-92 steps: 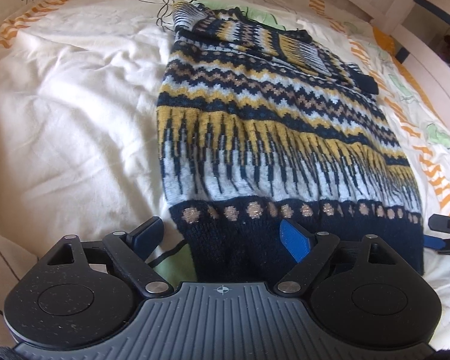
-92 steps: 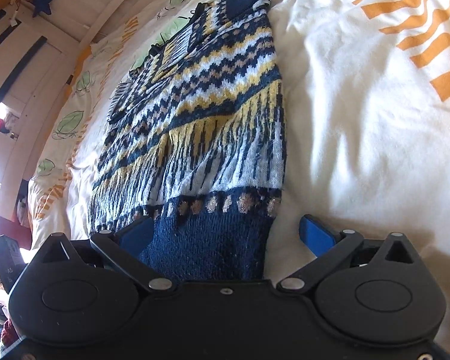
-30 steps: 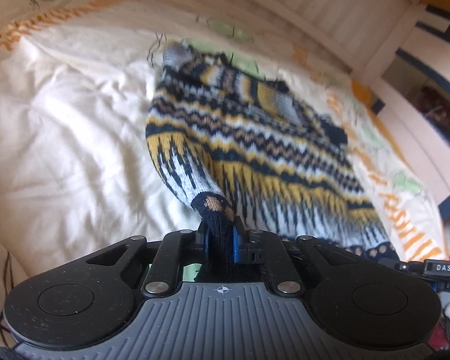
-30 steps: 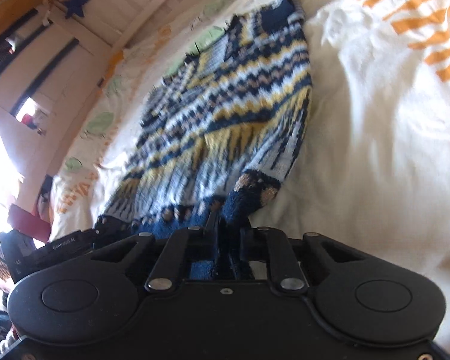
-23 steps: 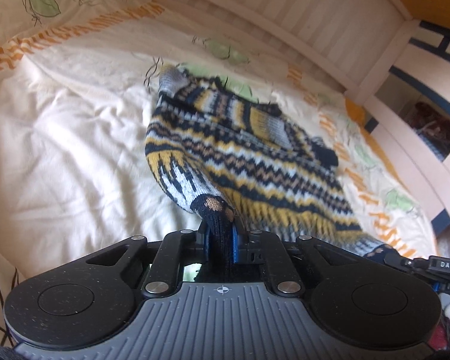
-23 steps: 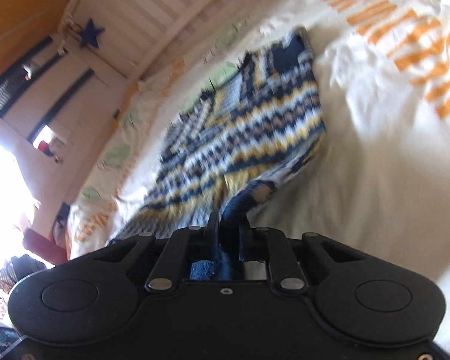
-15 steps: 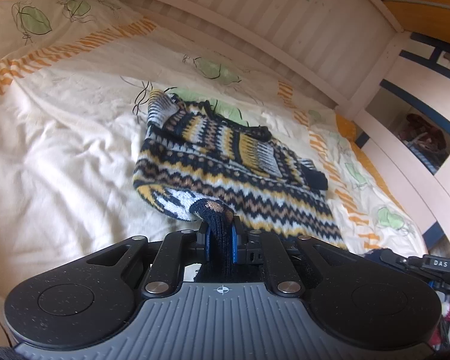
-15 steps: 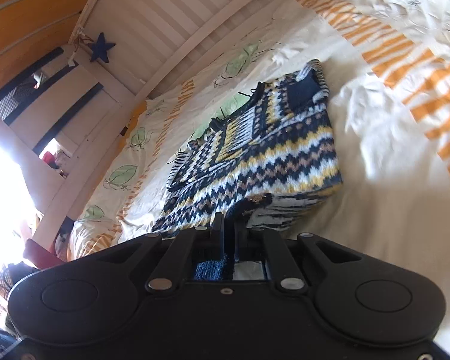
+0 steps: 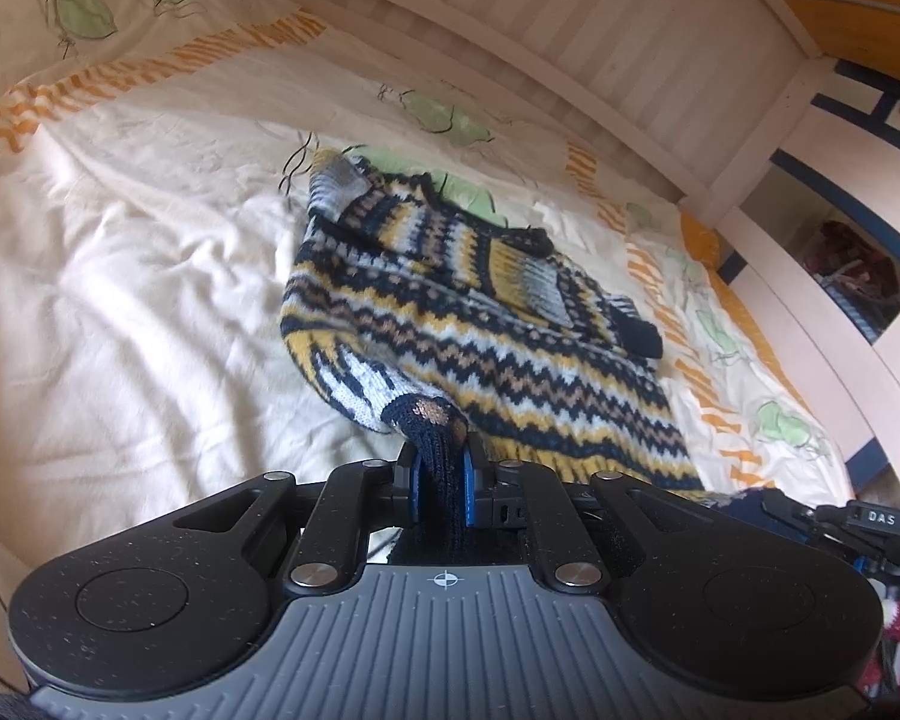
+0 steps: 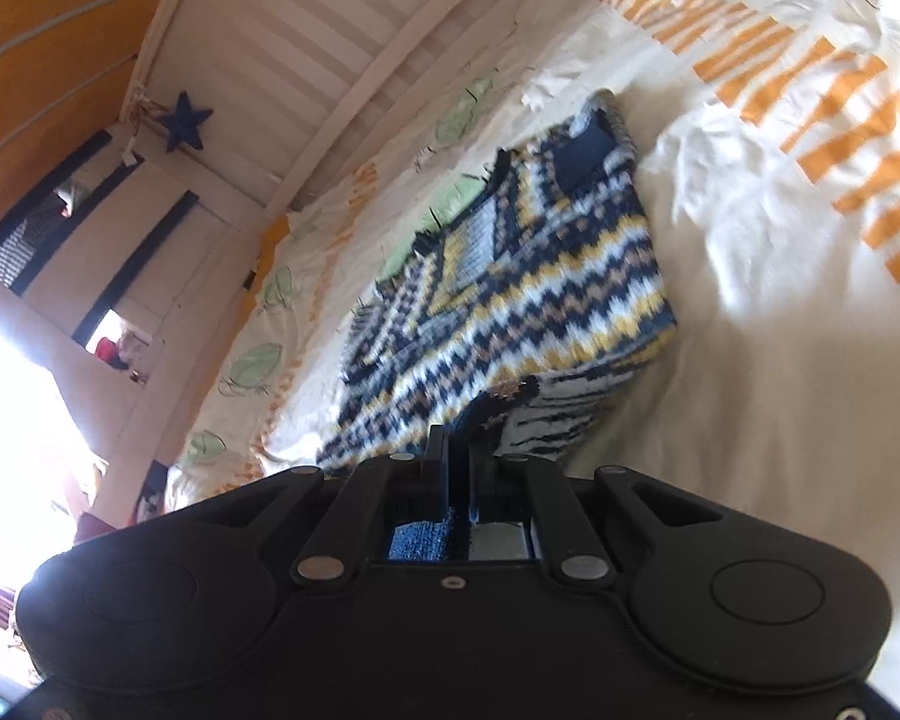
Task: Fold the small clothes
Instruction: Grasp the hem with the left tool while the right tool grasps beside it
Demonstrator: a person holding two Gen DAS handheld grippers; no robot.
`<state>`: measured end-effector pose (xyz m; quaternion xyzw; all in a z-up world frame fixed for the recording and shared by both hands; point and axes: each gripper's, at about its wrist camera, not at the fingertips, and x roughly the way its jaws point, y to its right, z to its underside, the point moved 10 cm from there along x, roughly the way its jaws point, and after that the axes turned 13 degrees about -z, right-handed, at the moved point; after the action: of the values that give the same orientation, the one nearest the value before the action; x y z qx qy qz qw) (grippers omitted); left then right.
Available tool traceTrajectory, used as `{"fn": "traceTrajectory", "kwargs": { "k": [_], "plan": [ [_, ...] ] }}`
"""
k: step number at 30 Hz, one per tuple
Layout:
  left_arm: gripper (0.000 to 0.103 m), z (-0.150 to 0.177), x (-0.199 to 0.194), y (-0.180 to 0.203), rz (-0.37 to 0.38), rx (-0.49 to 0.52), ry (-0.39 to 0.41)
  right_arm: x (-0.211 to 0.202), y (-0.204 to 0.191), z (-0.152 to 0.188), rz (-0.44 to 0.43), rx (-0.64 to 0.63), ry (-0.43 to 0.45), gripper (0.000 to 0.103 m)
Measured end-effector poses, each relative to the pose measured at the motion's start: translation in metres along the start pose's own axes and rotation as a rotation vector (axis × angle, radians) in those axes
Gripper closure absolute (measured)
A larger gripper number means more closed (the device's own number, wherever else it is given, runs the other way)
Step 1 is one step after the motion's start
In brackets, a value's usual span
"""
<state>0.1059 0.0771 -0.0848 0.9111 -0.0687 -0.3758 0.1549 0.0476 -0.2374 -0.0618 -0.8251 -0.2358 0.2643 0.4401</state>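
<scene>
A small knitted sweater point(image 9: 480, 324) in navy, yellow, white and tan zigzag bands lies on a white duvet point(image 9: 120, 312). My left gripper point(image 9: 441, 474) is shut on the left corner of its navy hem and holds that corner lifted above the body of the sweater. In the right wrist view, my right gripper point(image 10: 459, 468) is shut on the right hem corner of the sweater point(image 10: 510, 300), also lifted. The lower part of the sweater curls up and forward over its middle. The right gripper point(image 9: 810, 516) shows at the right edge of the left wrist view.
The duvet point(image 10: 780, 360) has orange stripes and green leaf prints. A white slatted bed rail point(image 9: 600, 48) runs along the far side. A white shelf unit point(image 9: 840, 276) stands to the right, and a blue star point(image 10: 183, 120) hangs on the bed frame.
Both grippers closed on the hem corners, lifted them and carried them forward toward the neckline. The lower part of the sweater now folds over the middle, so less of it shows.
</scene>
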Motion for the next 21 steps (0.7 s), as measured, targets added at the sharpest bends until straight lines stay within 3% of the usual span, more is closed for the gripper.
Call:
{"fn": "traceTrajectory", "kwargs": {
  "k": [5,13,21],
  "plan": [
    [0.091,-0.038,-0.001,0.015,0.033,0.026,0.058,0.013,-0.014,-0.038,-0.046,-0.039,0.043,0.089],
    [0.091,-0.126,0.025,0.042,0.075,0.071,0.168,0.056,-0.016,-0.121,-0.085,-0.075,0.124,0.089],
    [0.091,-0.182,0.114,0.052,0.035,0.032,0.108,0.123,0.020,-0.188,-0.020,-0.114,0.149,0.089]
  ]
}}
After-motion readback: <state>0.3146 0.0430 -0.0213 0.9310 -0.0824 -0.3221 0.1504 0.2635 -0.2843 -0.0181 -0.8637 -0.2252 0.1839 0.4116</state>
